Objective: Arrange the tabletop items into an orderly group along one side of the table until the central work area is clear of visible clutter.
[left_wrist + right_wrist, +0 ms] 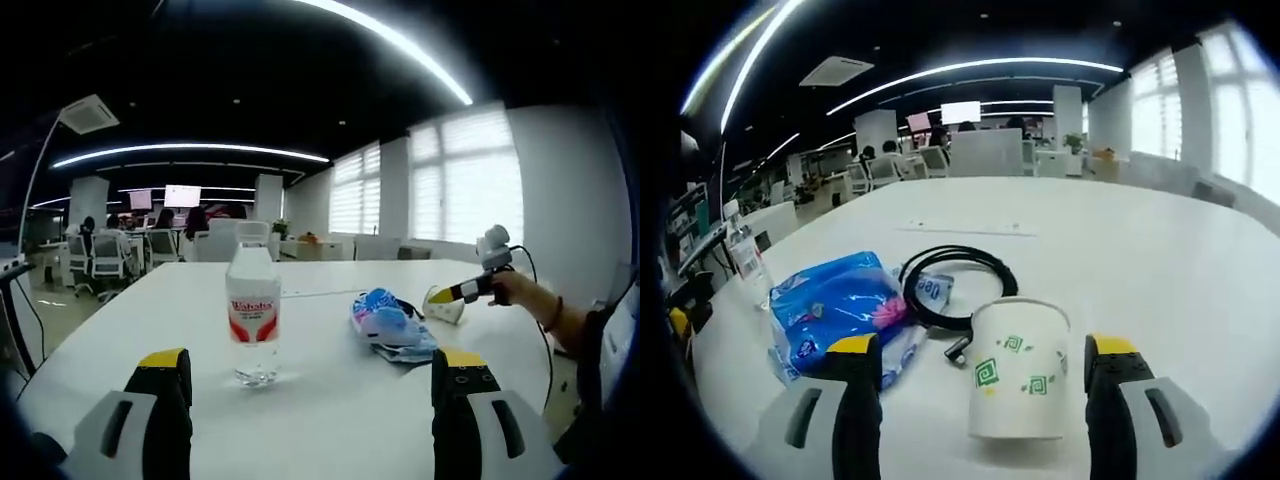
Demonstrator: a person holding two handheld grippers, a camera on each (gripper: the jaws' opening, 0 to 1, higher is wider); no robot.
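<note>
Left gripper view: left gripper [310, 385] sits low over the white table [330, 420], jaws wide apart, nothing btwn them. Water bottle [253, 315] w/ red label stands upright just ahead, nearer the left jaw, not touching either. Further back & to the right lies a blue plastic packet [388, 325], flat on the tabletop. Beyond it the right gripper [440, 297] comes in from the right, held by a person's hand [515, 288]; its yellow tip is at a pale cup [447, 305], contact unclear from this angle. Office desks, chairs & seated people in the background, window blinds at right.

Right gripper view: right gripper [980, 365] has jaws spread apart, w/ a white paper cup [1018, 370] w/ green square marks standing upright btwn them, closer to the right jaw. A visible gap on the left side; whether the right jaw touches the cup can't be told. Just behind the cup, a coiled black cable [955, 285] lies on the table [1120, 250], its plug end near the cup base. Left of the cable is the blue plastic packet [840, 305], overlapping the coil's edge. Water bottle [745, 262] stands at the far left, well apart from the cup.
</note>
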